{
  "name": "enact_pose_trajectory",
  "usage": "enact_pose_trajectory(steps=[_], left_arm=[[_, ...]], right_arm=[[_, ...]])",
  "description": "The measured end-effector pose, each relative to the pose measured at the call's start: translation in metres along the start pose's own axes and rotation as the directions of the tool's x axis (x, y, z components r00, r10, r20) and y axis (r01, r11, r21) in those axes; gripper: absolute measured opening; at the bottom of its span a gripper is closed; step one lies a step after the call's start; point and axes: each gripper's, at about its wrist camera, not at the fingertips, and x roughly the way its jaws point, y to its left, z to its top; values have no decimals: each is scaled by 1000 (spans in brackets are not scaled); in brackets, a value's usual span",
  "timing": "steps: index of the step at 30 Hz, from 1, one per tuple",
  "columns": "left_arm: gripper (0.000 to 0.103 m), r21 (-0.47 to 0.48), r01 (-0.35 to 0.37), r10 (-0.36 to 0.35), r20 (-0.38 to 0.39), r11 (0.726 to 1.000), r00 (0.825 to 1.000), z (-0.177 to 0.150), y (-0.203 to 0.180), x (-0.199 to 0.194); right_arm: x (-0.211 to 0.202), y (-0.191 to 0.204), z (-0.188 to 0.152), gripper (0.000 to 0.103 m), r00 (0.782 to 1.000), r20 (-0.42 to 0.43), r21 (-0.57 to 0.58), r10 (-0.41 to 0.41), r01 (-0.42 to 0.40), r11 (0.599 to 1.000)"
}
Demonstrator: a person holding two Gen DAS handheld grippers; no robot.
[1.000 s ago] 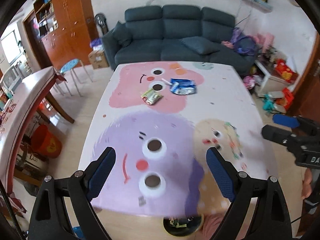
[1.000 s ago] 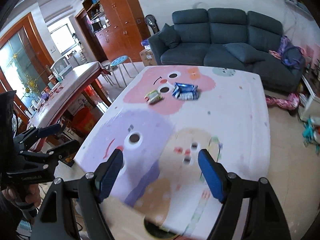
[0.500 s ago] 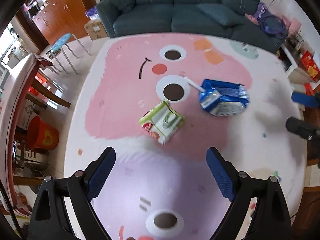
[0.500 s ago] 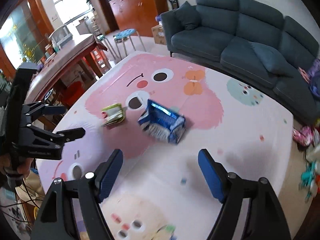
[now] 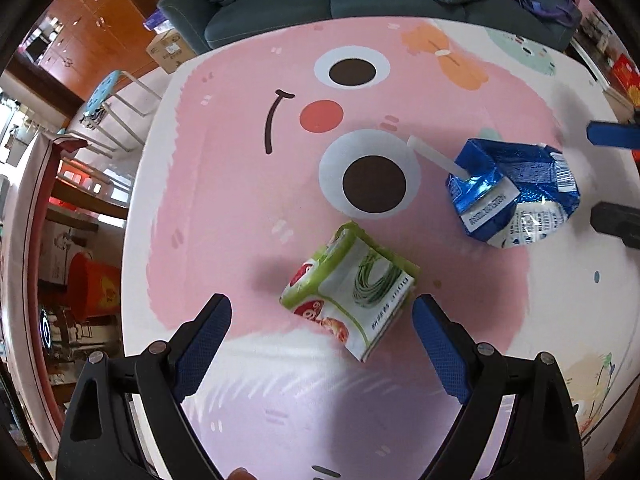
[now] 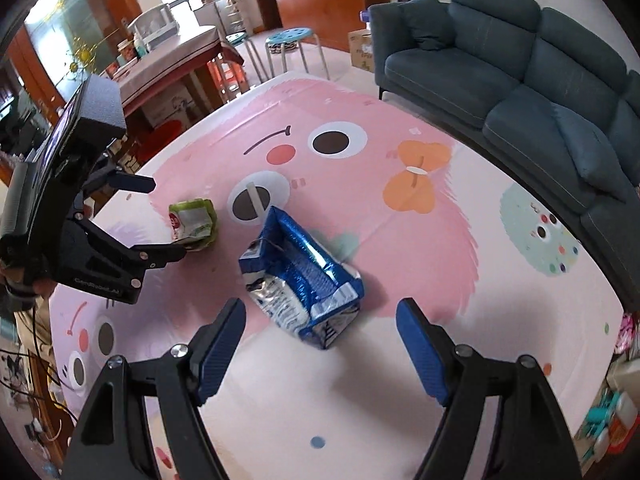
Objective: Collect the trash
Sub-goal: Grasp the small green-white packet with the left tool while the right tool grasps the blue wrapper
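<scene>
A crumpled green-and-white carton [image 5: 352,292] lies on the pink part of the cartoon play mat [image 5: 224,200]. My left gripper [image 5: 322,340] hangs open just above it, a finger on either side of its near end, pads clear of it. To its right lies a crushed blue carton [image 5: 516,192] with a white straw [image 5: 436,156]. In the right wrist view the blue carton [image 6: 300,276] sits just ahead of my right gripper [image 6: 320,344], which is open with its pads apart from it. That view also shows the left gripper [image 6: 154,218] beside the green carton [image 6: 194,220].
A dark blue sofa [image 6: 520,60] runs along the mat's far side. A blue-topped stool [image 6: 288,36] and a wooden table [image 6: 172,56] stand past the left edge, with a red bucket [image 5: 92,284] under the table. Toys [image 6: 612,412] lie on the floor at right.
Both grippers have travelled forward across the mat and sunk toward the two cartons, which now look much larger. Both stay open.
</scene>
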Motion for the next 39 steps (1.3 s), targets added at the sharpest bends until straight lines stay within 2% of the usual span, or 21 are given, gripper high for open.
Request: enact_pose_trajectory(steps=[11, 16, 20, 32, 36, 37, 38, 39], left_arm=[[91, 17, 34, -34, -27, 999, 999, 18, 6, 14], [91, -27, 128, -129, -38, 991, 991, 21, 16, 15], [91, -37, 164, -165, -46, 986, 985, 23, 19, 15], [91, 17, 123, -122, -68, 992, 990, 28, 7, 26], [90, 25, 104, -102, -68, 994, 992, 26, 2, 27], [83, 24, 106, -104, -67, 994, 992, 25, 0, 27], [72, 21, 117, -115, -71, 993, 991, 24, -2, 27], [66, 15, 124, -123, -73, 992, 990, 25, -4, 27]], right_arm=[[28, -11, 20, 78, 997, -46, -32, 55, -57, 998], [40, -9, 24, 78, 993, -78, -46, 92, -96, 994], [46, -5, 23, 78, 989, -94, -71, 110, -117, 991], [57, -5, 22, 78, 984, -123, -64, 130, -138, 988], [60, -3, 22, 69, 984, -124, -67, 131, -140, 988], [60, -2, 22, 67, 985, -122, -73, 126, -135, 988], [60, -2, 22, 60, 985, -121, -78, 122, -132, 988], [60, -2, 22, 50, 985, -123, -79, 123, -134, 988]])
